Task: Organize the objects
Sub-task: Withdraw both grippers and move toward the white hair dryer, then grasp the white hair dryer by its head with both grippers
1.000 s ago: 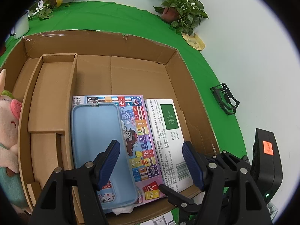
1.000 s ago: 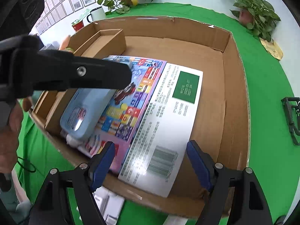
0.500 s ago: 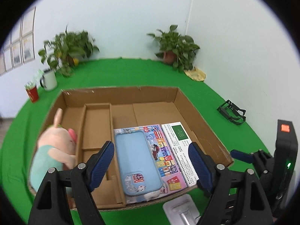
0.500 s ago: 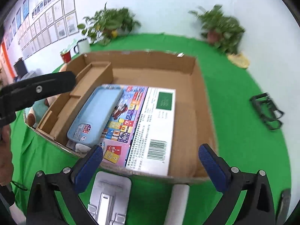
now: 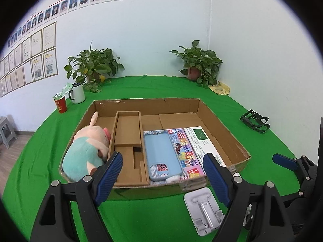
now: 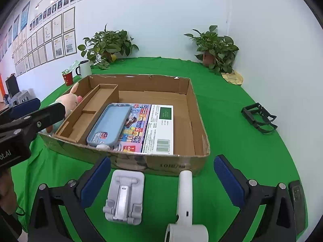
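Both my grippers hang open and empty before the cardboard box (image 6: 177, 166) on the green cloth.

Inside the box, a blue phone case (image 6: 110, 124) lies on a colourful board-game box (image 6: 149, 127); a plush pig (image 5: 86, 149) fills its left compartment; just outside its near wall — a white phone stand (image 6: 125, 198) between my right gripper's (image 6: 161, 179) spread fingers; my left gripper (image 5: 162, 173) gapes too.

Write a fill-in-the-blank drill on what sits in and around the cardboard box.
1. The light blue phone case lies on top of the colourful ____.
2. The pink and teal plush pig sits in the box's ____ compartment, seen from the left wrist.
3. The folded white phone stand lies ____ the brown cardboard box.
4. Both tongs are ____.

Missing: booklet; leftmost; outside; open
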`<action>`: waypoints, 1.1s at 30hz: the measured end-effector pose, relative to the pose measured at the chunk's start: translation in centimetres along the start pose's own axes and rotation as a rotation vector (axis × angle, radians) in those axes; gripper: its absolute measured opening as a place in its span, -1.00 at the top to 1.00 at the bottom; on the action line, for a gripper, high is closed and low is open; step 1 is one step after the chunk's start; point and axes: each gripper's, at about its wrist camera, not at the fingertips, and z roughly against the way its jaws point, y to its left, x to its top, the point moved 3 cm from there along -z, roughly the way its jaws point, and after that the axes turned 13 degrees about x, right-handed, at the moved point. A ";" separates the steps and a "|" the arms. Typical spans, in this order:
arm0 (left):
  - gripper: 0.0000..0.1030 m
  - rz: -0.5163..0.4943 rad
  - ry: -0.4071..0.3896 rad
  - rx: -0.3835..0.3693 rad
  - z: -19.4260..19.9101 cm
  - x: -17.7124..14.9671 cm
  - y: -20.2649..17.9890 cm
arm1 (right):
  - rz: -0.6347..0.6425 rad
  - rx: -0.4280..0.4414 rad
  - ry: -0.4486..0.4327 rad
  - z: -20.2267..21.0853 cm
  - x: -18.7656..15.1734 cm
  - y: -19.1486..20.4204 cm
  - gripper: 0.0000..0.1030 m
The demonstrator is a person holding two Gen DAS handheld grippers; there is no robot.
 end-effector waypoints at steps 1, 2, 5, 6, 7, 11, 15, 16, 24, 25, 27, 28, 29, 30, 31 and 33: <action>-0.59 0.001 0.001 0.001 0.2 -0.2 0.0 | -0.001 0.000 0.003 0.2 -0.3 0.1 -1.00; -0.58 -0.001 0.006 0.000 0.2 -0.4 0.0 | -0.003 0.004 0.003 0.3 -0.6 0.1 -1.00; -0.56 -0.025 0.028 0.002 0.3 -1.2 -0.2 | -0.010 0.035 -0.001 1.0 -1.5 0.1 -1.00; -0.55 -0.033 0.031 0.006 0.5 -1.5 -0.3 | -0.011 0.049 -0.004 1.4 -1.9 0.1 -1.00; -0.55 -0.037 0.032 0.005 0.6 -1.8 -0.3 | -0.012 0.057 -0.004 1.6 -2.3 -0.1 -1.00; -0.55 -0.043 0.063 -0.039 0.8 -2.9 -0.5 | -0.067 0.065 0.021 2.4 -4.4 -2.1 -1.00; -0.57 -0.037 0.123 -0.102 0.2 -4.2 -1.3 | -0.169 0.045 0.081 2.8 -7.6 -5.4 -1.00; -0.57 -0.031 0.143 -0.125 0.0 -4.4 -1.7 | -0.189 0.044 0.098 2.7 -8.4 -5.9 -0.99; -0.57 0.001 0.363 -0.381 -2.4 -6.3 -6.4 | -0.174 0.068 0.173 1.6 -11.6 -5.9 -0.55; -0.57 -0.003 0.375 -0.391 -2.7 -6.3 -6.8 | -0.166 0.066 0.182 1.4 -11.8 -5.8 -0.47; -0.57 -0.003 0.412 -0.420 -3.2 -6.4 -7.9 | -0.157 0.065 0.195 1.3 -12.1 -5.5 -0.25; -0.57 0.003 0.422 -0.430 -3.4 -6.4 -8.2 | -0.155 0.069 0.198 1.2 -12.4 -5.4 -0.20; -0.57 0.013 0.435 -0.444 -3.7 -6.5 -8.6 | -0.152 0.076 0.199 1.3 -12.4 -5.2 -0.11; -0.57 0.020 0.453 -0.460 -4.0 -6.5 -9.0 | -0.137 0.072 0.201 1.4 -12.6 -5.0 -0.07; -0.57 0.022 0.468 -0.471 -4.3 -6.5 -9.4 | -0.127 0.069 0.200 1.5 -12.7 -4.8 -0.07; -0.57 0.014 0.498 -0.495 -4.9 -6.7 -10.5 | -0.130 0.076 0.198 1.8 -13.0 -4.7 -0.07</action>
